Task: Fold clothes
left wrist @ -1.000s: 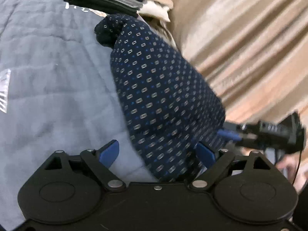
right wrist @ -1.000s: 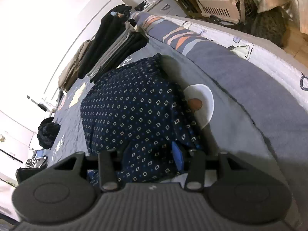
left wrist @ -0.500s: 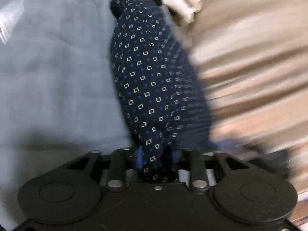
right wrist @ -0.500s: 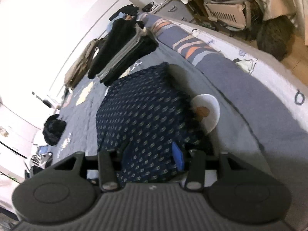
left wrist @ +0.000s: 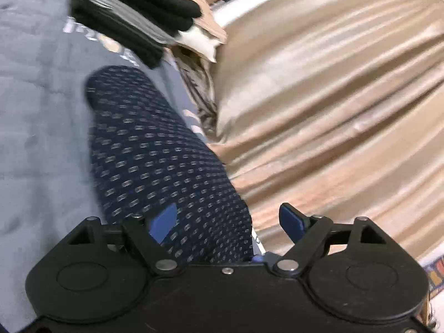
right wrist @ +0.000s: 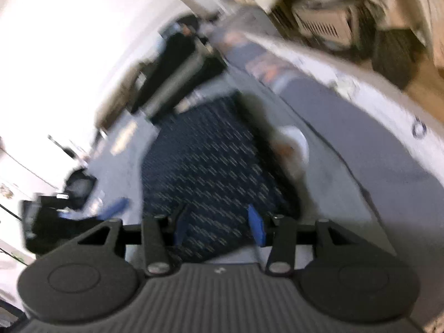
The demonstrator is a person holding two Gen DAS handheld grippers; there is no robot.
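A: Place?
B: Home, a bedroom. Everything sits on a bed [left wrist: 41, 88] with a grey quilted cover, cartoon prints on it.
A: More proof?
B: Beige curtain [left wrist: 333, 97] in long folds hangs right beside the bed. Stack of folded dark clothes [left wrist: 133, 19] at the far end, a navy patterned garment [left wrist: 155, 161] spread out nearer.
A: Right view?
B: Blurred. White wall [right wrist: 69, 41], wood floor [right wrist: 424, 83] past the bed edge, a beige slatted crate [right wrist: 322, 22] under piled fabric, dark bag [right wrist: 80, 191] further along the bed. Lived-in clutter, no work gear.
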